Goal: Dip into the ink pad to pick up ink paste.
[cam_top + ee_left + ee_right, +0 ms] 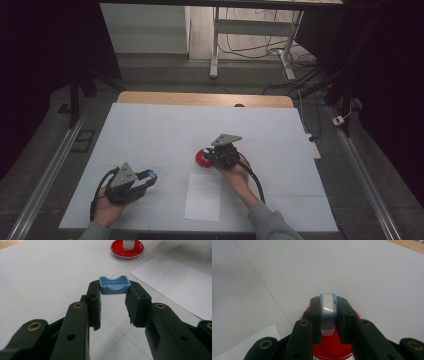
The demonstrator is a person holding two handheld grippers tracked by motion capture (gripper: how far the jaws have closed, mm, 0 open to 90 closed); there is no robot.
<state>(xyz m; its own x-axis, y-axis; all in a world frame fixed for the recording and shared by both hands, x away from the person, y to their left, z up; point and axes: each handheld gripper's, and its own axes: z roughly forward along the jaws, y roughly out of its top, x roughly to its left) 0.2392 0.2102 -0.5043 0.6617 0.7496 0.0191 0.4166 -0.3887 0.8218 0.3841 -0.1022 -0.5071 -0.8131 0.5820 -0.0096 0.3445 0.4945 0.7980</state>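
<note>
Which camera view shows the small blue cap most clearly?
The left gripper view: the blue cap sits close, hollow side visible, clamped between the left gripper jaws. The high view gives a small blue speck; the right gripper view adds nothing clear.

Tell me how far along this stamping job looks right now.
Done: the blue cap is off and gripped in the left claw. In hand: the right claw holds the stamp upright over the red ink pad; whether it touches is unclear. Left: the paper sheet looks unmarked, so stamping and probably recapping remain.
</note>
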